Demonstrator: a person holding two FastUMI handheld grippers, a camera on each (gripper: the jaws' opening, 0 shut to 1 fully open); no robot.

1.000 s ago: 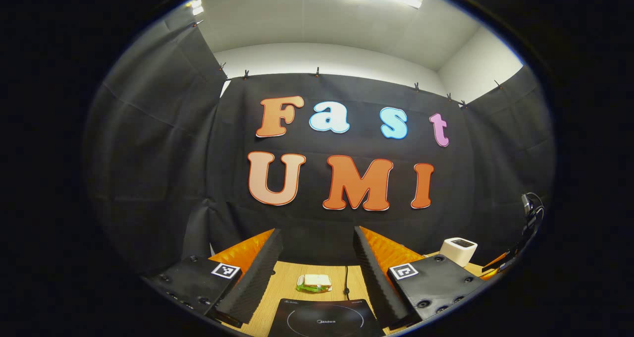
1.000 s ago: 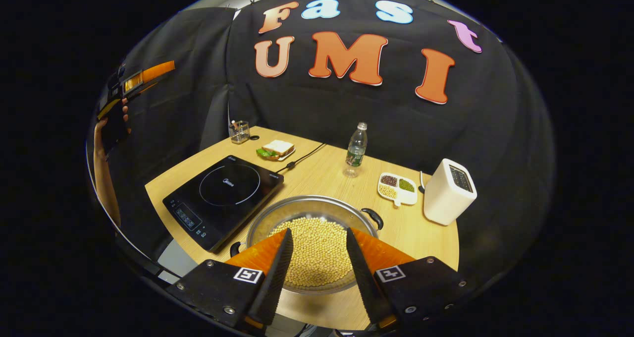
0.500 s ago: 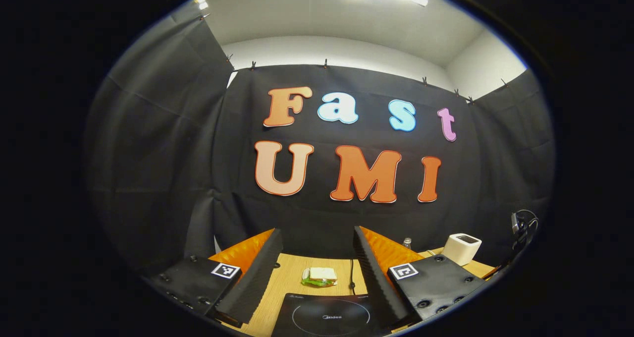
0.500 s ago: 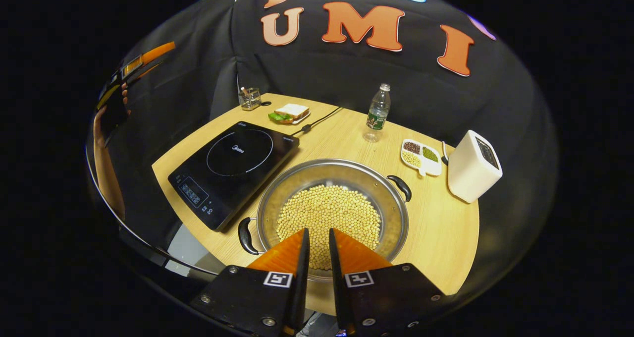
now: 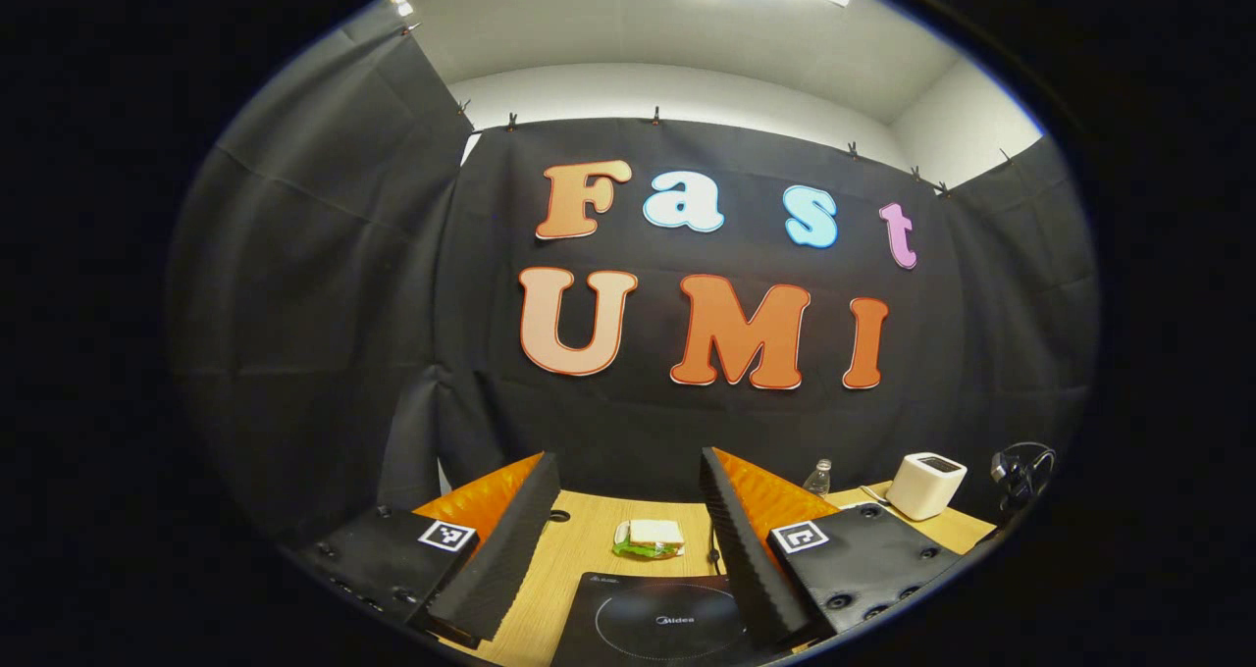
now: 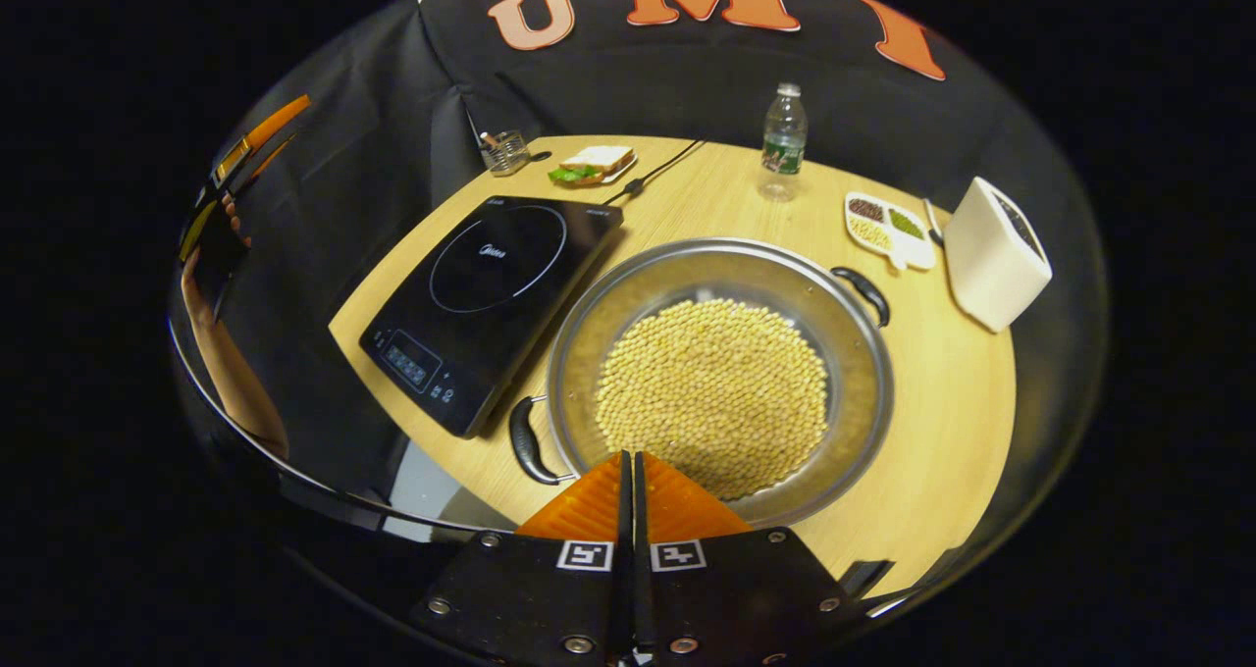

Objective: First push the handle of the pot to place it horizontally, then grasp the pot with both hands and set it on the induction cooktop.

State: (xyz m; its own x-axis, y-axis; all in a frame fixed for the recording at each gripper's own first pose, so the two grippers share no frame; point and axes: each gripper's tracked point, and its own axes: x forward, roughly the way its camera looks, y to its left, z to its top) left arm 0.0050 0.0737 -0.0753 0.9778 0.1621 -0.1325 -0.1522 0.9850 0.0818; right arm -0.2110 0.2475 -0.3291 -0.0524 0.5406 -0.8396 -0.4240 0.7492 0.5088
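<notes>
Pot (image 6: 721, 373) is seated beside induction cooktop (image 6: 491, 299); right gripper (image 6: 633, 471) is held closed above it, left gripper (image 5: 628, 510) spread wide.

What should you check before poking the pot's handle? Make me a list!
1. Right gripper closed for pushing: ok, its fingers meet with nothing between them.
2. Pot on the table beside the induction cooktop, not on it: ok.
3. Handles in line across: not ok, near handle and far handle lie on a diagonal.
4. Cooktop surface bare: ok.
5. Left gripper open and out of the way: ok, held up over the cooktop's end.
6. Beans low enough not to spill: cannot tell.
</notes>
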